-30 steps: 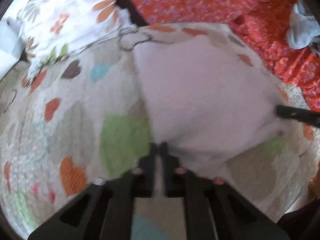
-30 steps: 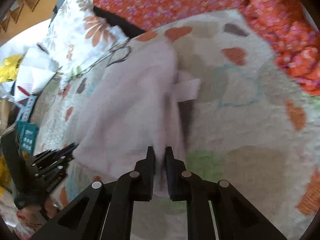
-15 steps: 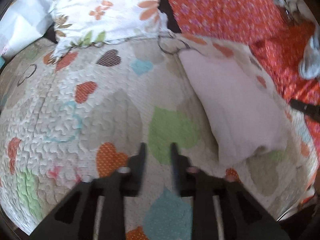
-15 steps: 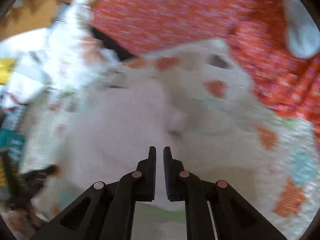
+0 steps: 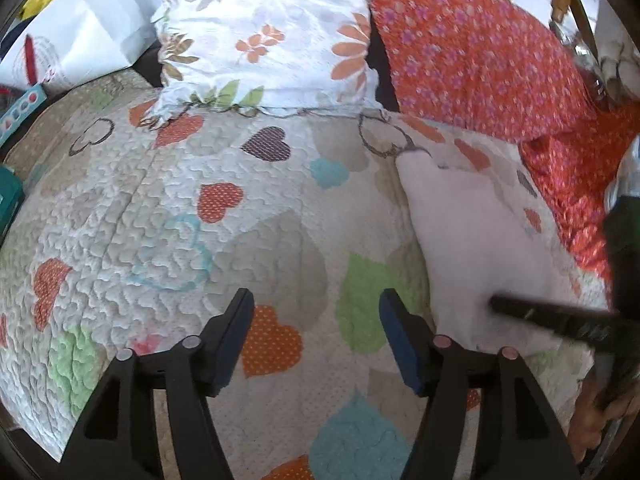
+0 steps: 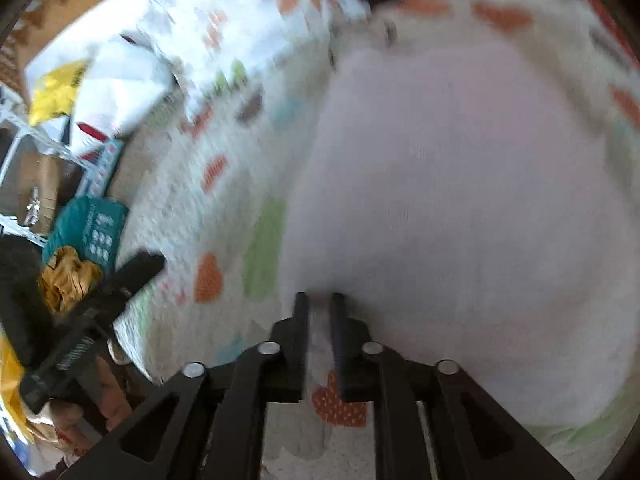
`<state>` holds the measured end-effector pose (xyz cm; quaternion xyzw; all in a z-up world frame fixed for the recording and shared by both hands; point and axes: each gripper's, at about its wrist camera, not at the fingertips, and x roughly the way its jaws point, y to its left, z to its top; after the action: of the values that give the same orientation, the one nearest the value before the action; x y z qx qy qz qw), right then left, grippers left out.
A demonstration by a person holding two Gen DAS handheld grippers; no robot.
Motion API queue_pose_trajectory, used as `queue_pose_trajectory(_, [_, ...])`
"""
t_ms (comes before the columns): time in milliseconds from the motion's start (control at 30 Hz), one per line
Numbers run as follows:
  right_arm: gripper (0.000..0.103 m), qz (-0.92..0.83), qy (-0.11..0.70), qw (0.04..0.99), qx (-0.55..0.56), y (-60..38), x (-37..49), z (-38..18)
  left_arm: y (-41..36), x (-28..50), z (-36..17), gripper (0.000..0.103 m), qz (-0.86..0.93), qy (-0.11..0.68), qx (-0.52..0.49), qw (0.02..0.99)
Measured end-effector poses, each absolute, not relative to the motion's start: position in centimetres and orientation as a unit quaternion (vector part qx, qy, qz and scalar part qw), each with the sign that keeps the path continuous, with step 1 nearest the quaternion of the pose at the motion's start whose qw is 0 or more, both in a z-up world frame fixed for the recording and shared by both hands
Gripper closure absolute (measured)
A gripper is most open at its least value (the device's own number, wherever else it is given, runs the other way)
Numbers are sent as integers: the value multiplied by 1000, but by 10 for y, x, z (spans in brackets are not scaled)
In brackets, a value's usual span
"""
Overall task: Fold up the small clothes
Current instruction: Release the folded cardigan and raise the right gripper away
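Left tongs (image 5: 316,312) spread above quilt (image 5: 180,208); right tongs (image 6: 319,304) pinching garment (image 6: 460,200)

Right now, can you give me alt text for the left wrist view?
The left gripper hangs open and empty over a white quilted bedspread with coloured hearts. To its right lies a folded pale pink garment, with the right gripper's black fingers reaching onto its near edge; a floral pillow and an orange flowered pillow sit behind.
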<state>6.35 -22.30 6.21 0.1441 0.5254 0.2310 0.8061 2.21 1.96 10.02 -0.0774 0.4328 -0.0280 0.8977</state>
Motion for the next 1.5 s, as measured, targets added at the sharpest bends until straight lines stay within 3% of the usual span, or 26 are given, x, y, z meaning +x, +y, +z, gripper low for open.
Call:
queue_pose_trajectory(33, [64,224,510,819,138,-226,64,71,22,21,102,33,-25,429,-82,899])
queue_pose_trajectory(67, [62,209,486,839,129,-230,64,83,25,19,104,32,-20,424,-86,901])
queue_pose_trajectory(233, [59,145,434,884,95,-238,71,102,26,11,118,28,7,387,-75,919])
queue_pose_trajectory(367, [57,97,492,858,112,-244,94,69,21,3,130,23,25,352,-46,934])
queue_pose_trajectory(567, [57,92,457,876,128,-260,84,95,21,-22,157,4,81,253,-15,964])
queue_pose_trajectory(600, [54,83,438,887,115,-262,77,106,20,-27,162,0,90,231,-13,969])
queue_pose_trajectory(800, [32,13,322,946,48,-267,28,167,14,-53,188,0,90,135,-14,987])
queue_pose_trajectory(867, [28,-28,275,960,40,-273,2,179,12,-57,191,0,86,124,-17,988])
queue_pose_trajectory(933, [10,-75,225,970,44,-278,-24,187,9,-60,193,0,77,125,-21,989])
queue_pose_trajectory(1033, [1,-125,143,980,53,-289,-58,192,-1,-60,192,0,54,164,-9,985])
queue_pose_trajectory(1133, [1,-127,174,975,55,-300,-50,189,-11,-58,186,0,39,186,7,982])
queue_pose_trajectory(1267, [1,-81,287,949,105,-317,-24,170,-19,-46,169,0,37,233,18,972])
queue_pose_trajectory(1500, [1,-52,344,935,67,-298,-11,142,-25,-28,138,0,22,312,3,950])
